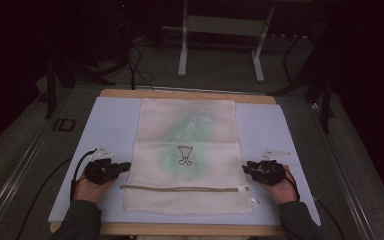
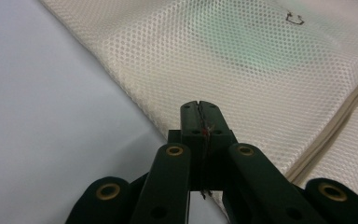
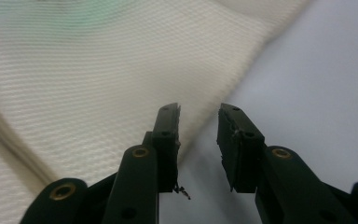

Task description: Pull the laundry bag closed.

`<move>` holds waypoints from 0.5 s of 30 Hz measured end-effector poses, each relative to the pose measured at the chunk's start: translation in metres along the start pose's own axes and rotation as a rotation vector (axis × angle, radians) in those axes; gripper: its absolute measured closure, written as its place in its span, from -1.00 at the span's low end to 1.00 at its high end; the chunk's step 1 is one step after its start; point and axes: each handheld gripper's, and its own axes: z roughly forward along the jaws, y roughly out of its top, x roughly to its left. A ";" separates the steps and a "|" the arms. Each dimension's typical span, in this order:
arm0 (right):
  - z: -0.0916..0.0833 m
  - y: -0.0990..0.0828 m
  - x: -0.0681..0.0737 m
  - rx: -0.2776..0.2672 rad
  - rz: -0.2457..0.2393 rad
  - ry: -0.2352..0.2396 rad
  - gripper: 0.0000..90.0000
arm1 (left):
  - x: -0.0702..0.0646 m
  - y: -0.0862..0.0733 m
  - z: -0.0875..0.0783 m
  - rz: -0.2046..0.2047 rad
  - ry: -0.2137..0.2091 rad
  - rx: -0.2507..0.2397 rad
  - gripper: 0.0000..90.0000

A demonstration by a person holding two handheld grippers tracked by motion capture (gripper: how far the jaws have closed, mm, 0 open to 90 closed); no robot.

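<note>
A cream mesh bag [image 1: 187, 155] lies flat at the centre of a pale blue mat [image 1: 110, 125] that covers a wooden table [image 1: 190, 94]. The bag is rectangular, of fine honeycomb netting, with a faint green patch showing through it and a small black printed figure [image 1: 183, 155] near its middle. A light zipper [image 1: 185, 188] runs across its near end, parallel to the table edge. Beyond the table, on a grey floor, stand the white legs of a frame [image 1: 182, 55], and dark cables [image 1: 135, 65] trail across the floor; none of these lies near the bag. The left gripper [image 1: 125, 166] rests at the bag's left edge; in the left gripper view its black jaws are pressed together with nothing visibly between them, their tips over the netting's border [image 2: 158, 126]. The right gripper [image 1: 247, 168] sits at the bag's right edge, jaws parted with a clear gap, straddling the mesh edge [image 3: 200, 126] without pressing it.
</note>
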 end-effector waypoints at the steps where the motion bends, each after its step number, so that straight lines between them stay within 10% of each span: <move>1: 0.001 0.002 0.005 0.007 -0.013 0.028 0.53 | 0.000 0.000 0.000 0.003 -0.002 -0.005 0.98; 15: 0.014 0.027 0.037 0.016 -0.127 0.130 0.56 | 0.001 0.001 0.000 0.018 -0.010 -0.008 0.98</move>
